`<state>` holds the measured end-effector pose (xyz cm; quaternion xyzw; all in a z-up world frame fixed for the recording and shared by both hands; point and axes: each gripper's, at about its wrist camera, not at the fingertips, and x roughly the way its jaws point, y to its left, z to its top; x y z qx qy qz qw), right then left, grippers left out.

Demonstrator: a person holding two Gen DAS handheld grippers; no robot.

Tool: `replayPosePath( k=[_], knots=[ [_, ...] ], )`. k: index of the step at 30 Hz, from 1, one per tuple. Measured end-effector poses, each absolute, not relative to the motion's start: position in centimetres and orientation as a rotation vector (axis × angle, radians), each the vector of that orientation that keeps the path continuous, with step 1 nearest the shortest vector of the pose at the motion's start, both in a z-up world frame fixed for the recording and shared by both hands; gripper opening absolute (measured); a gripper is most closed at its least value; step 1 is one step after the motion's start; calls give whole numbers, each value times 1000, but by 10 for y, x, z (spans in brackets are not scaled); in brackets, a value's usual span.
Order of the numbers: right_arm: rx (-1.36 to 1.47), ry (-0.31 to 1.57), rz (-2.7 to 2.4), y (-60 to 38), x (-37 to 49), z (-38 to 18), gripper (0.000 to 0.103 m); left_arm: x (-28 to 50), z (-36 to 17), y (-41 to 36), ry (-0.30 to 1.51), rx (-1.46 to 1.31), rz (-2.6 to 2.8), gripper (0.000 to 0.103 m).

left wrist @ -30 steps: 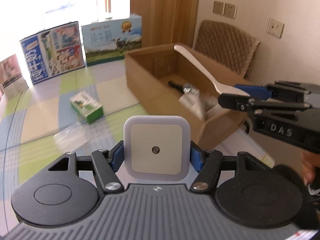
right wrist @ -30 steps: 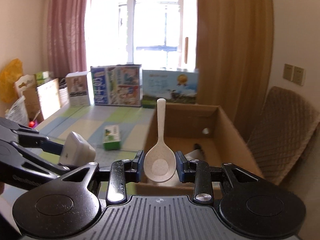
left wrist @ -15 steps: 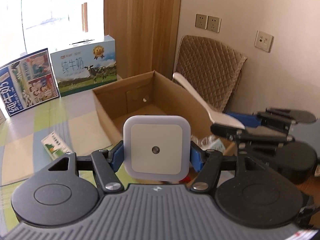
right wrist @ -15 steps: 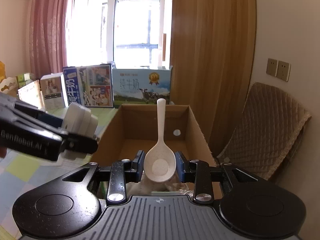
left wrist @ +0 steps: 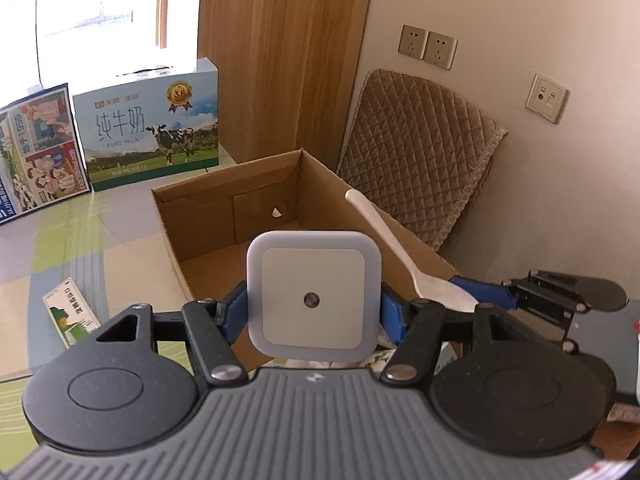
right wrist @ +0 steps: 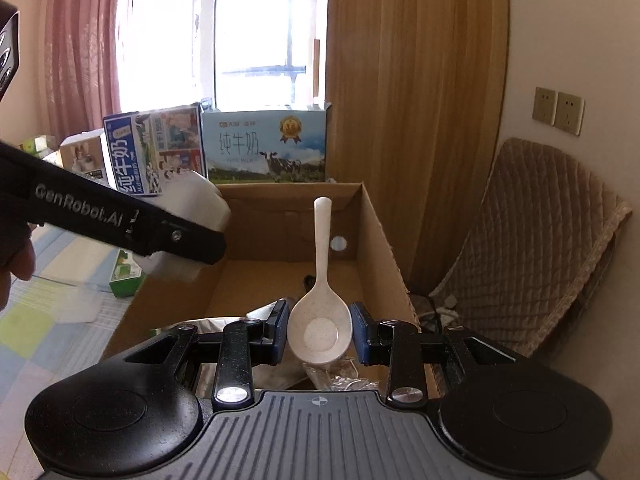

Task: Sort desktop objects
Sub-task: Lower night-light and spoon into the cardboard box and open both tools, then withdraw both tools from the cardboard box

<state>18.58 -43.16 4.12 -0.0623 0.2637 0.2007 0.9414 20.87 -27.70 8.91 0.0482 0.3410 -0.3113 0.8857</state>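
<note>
My left tool (left wrist: 313, 307) clamps a square white night light (left wrist: 313, 294); my right tool (right wrist: 320, 330) grips a white spoon (right wrist: 321, 308) by its bowl, handle pointing away. Both hang over the near end of the open cardboard box (right wrist: 378, 232), where crumpled clear wrappers (right wrist: 340, 376) lie. Beyond stand milk cartons (left wrist: 152, 128) on the desk (left wrist: 80, 232).

Room backdrop behind the surface

A blue milk carton (right wrist: 264, 146) printed with cows is stood beside a second printed carton (right wrist: 154, 152) at the far edge of the checked surface (left wrist: 60, 240), under a bright window (right wrist: 260, 32). Pink curtains (right wrist: 84, 48) are hung at the left, a wood panel (left wrist: 280, 60) at the right. A quilted brown chair (left wrist: 416, 152) is set against the wall, where twin sockets (left wrist: 428, 46) and a data outlet (left wrist: 547, 98) are mounted.
</note>
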Motion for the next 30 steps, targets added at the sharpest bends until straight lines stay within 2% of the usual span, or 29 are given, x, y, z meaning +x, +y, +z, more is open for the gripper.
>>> replayPosePath(
  k=[1, 3, 30],
  knots=[
    [-128, 541, 409, -431, 187, 40, 30, 211, 88, -279, 715, 94, -651, 61],
    [-129, 545, 410, -431, 188, 39, 30, 214, 88, -281, 718, 80, -653, 72],
    [-138, 538, 438, -417, 189, 42, 30, 192, 96, -246, 699, 108, -612, 72]
  ],
)
